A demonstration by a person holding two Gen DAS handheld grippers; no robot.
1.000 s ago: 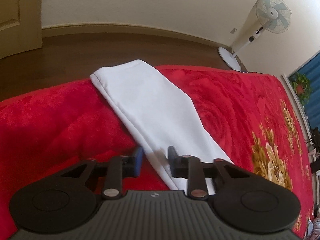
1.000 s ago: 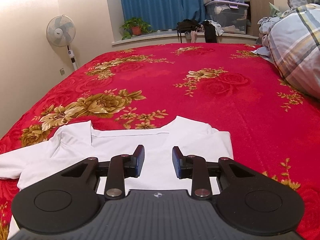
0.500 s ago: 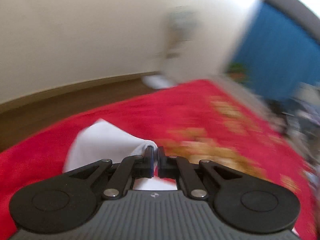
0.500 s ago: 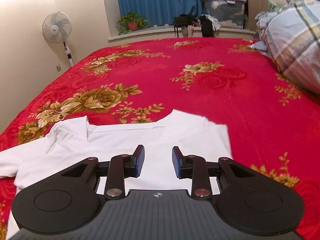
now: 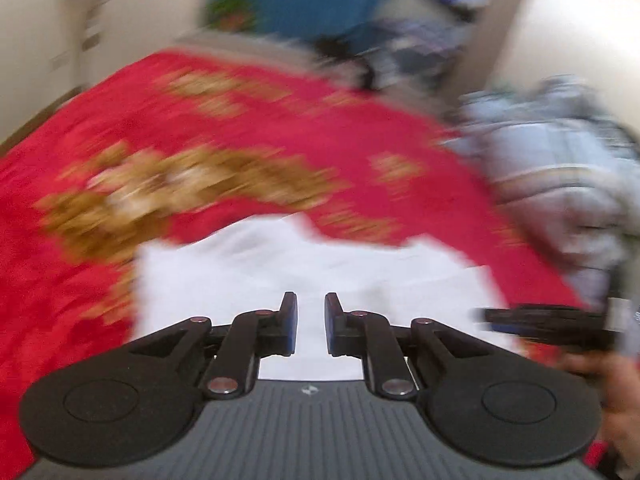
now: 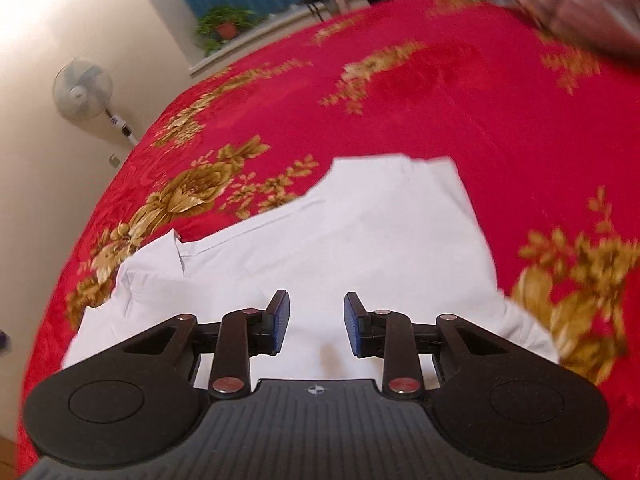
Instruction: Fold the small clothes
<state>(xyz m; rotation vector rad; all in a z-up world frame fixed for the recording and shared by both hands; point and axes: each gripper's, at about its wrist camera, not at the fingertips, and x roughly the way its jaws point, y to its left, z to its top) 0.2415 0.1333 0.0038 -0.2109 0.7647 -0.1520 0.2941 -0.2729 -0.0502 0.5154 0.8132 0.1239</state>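
A small white collared shirt (image 6: 360, 248) lies flat on the red flowered bedspread (image 6: 460, 112). It also shows, blurred, in the left wrist view (image 5: 280, 272). My left gripper (image 5: 311, 322) hovers over the shirt with a narrow gap between its jaws and nothing in them. My right gripper (image 6: 316, 322) is open and empty just above the shirt's near part. The right gripper's body (image 5: 548, 326) and the hand holding it show at the right edge of the left wrist view.
A plaid quilt (image 5: 560, 168) is piled on the bed's right side. A standing fan (image 6: 82, 88) is by the left wall. A potted plant (image 6: 224, 28) and dark bags sit on the sill before the blue curtain.
My left gripper shut on the white sleeve, swung it right over the shirt and has opened, letting it go. The right gripper has tilted and moved in over the shirt.
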